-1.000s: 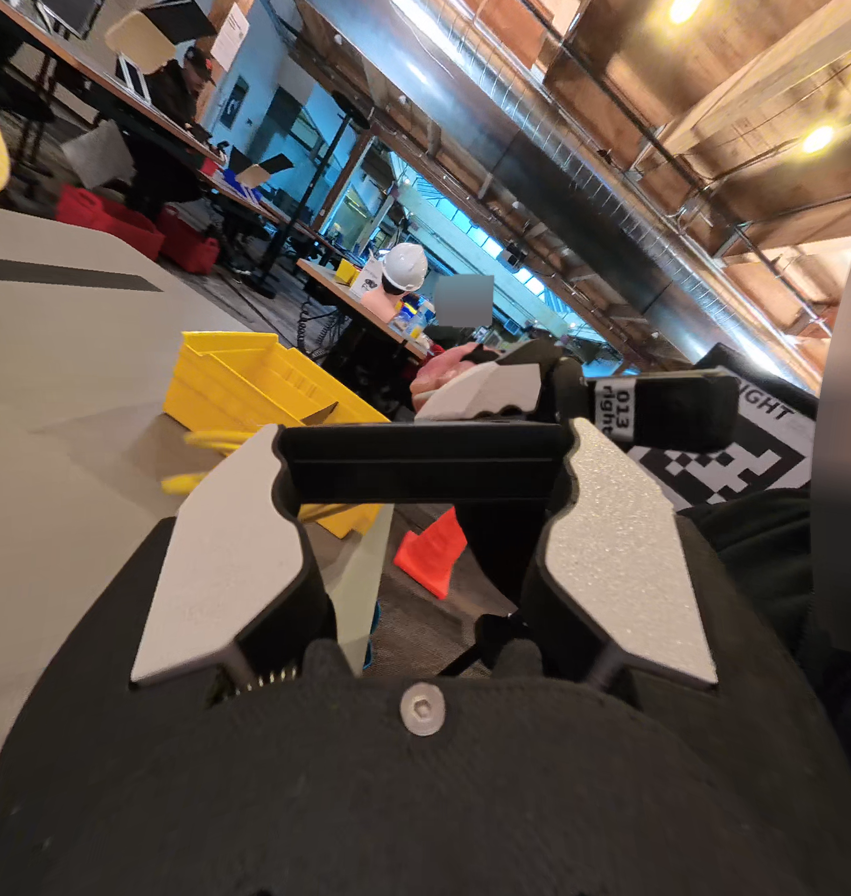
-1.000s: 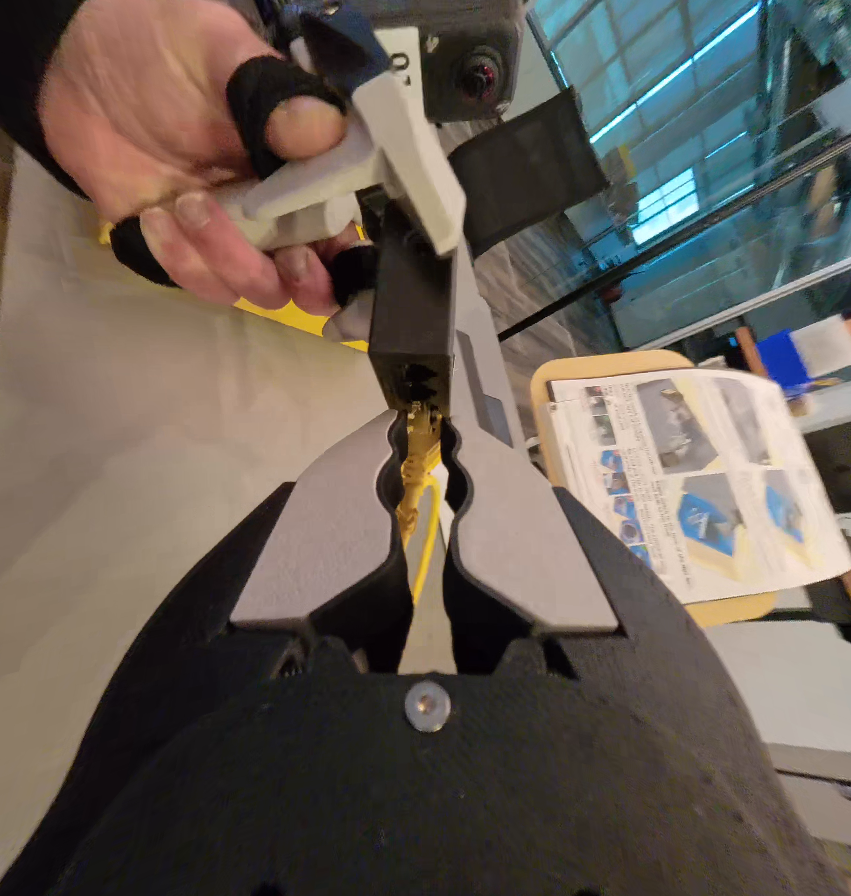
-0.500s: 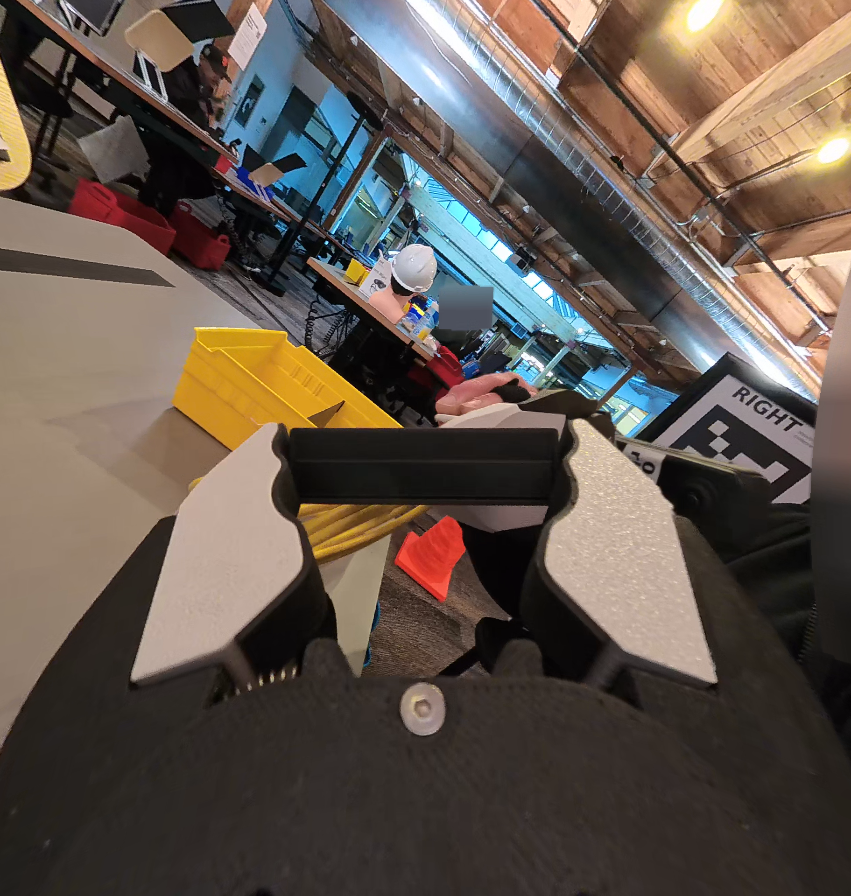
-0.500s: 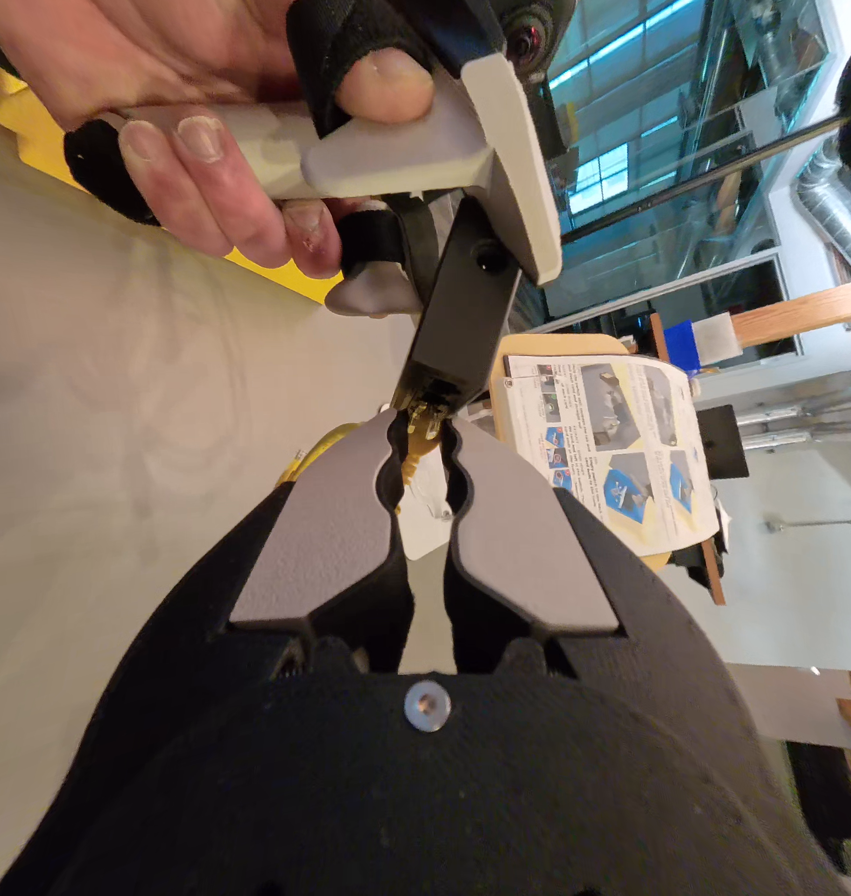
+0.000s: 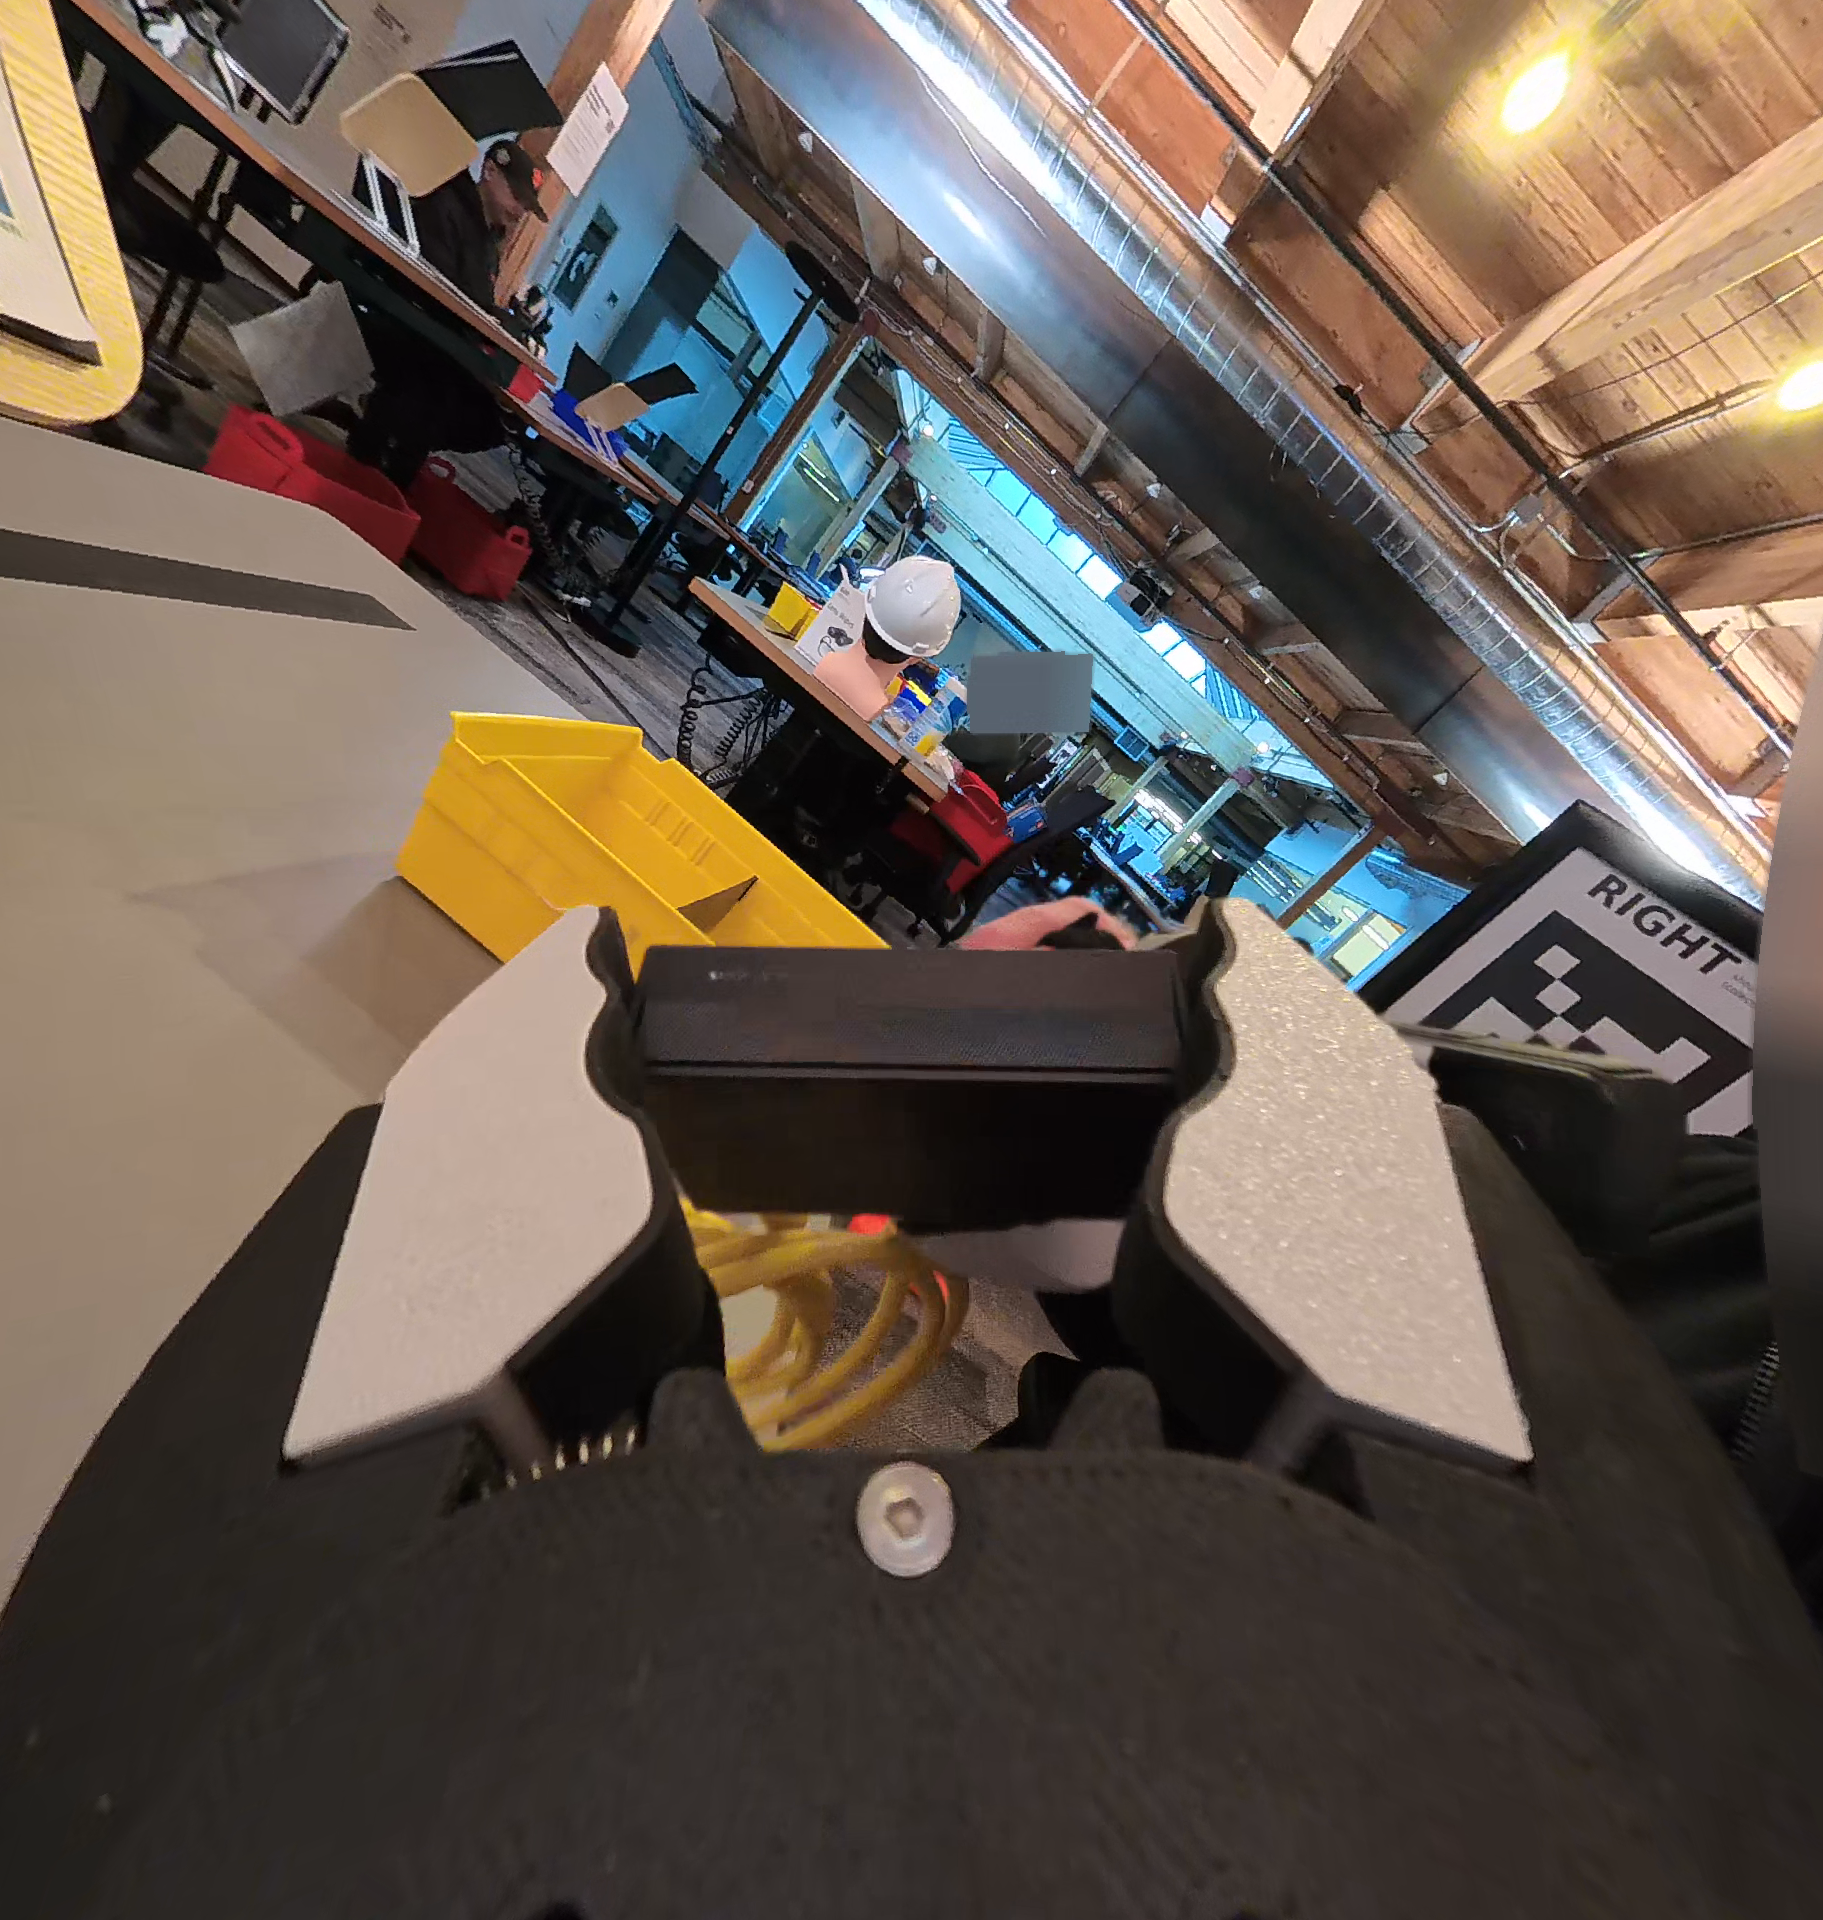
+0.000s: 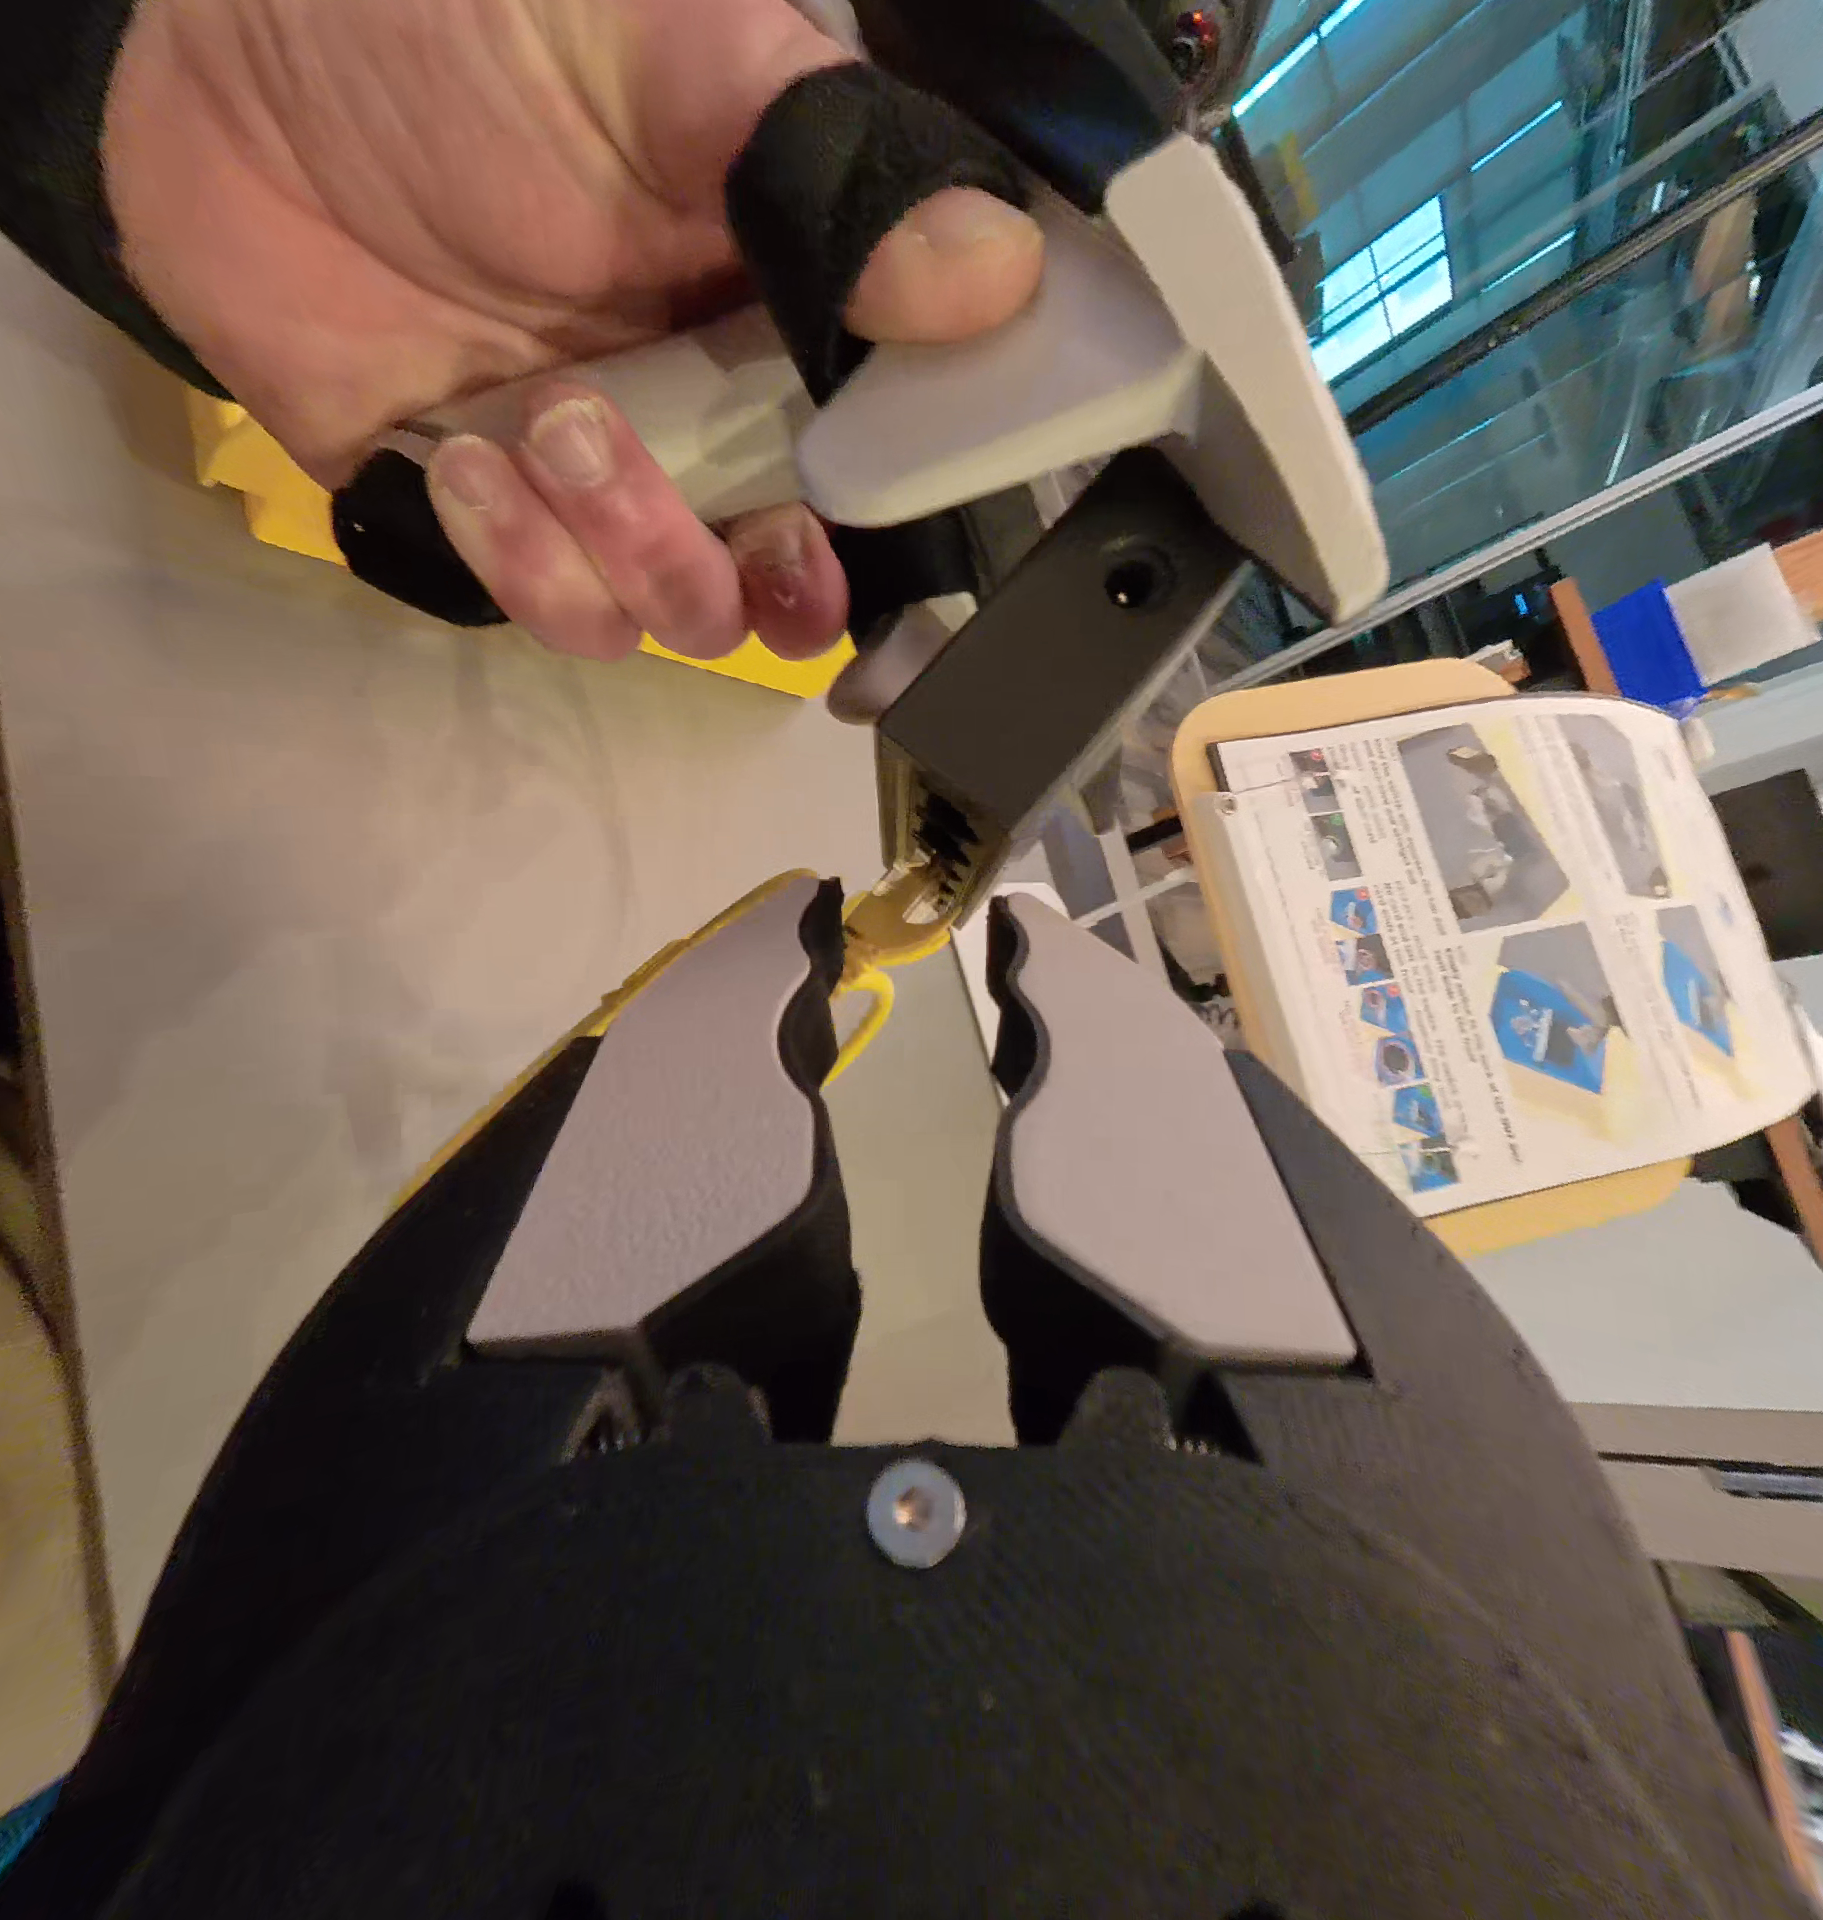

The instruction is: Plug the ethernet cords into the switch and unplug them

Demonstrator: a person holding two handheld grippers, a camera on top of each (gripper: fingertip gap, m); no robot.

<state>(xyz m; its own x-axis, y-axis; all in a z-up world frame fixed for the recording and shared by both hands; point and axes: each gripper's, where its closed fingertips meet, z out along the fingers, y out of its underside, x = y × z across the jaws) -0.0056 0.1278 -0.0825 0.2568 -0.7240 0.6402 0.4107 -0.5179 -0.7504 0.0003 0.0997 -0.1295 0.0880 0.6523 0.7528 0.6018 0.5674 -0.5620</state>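
My left gripper (image 5: 907, 997) is clamped on the black ethernet switch (image 5: 902, 1049), one finger on each short end, holding it crosswise and raised off the grey table (image 5: 159, 831). In the right wrist view that same switch (image 6: 1042, 707) sits at about one o'clock from my right gripper (image 6: 912, 914), port side tilted down toward it, with the person's left hand (image 6: 450, 260) gripping the handle above.

My right gripper's fingers are spread apart with a clear gap between them. The yellow ethernet cord (image 6: 865, 1013) has its plug (image 6: 902, 909) seated in a port at the switch's lower corner; the plug lies against the inner edge of the finger at eleven o'clock, while the other finger stands off it. The cord loops down between the fingers and out of sight behind them.

In the left wrist view, coils of yellow cord (image 5: 824, 1340) hang at six o'clock under the switch. A yellow plastic bin (image 5: 595, 831) rests on the table at eleven o'clock. A printed instruction sheet (image 6: 1489, 956) on a clipboard lies at three o'clock in the right wrist view.
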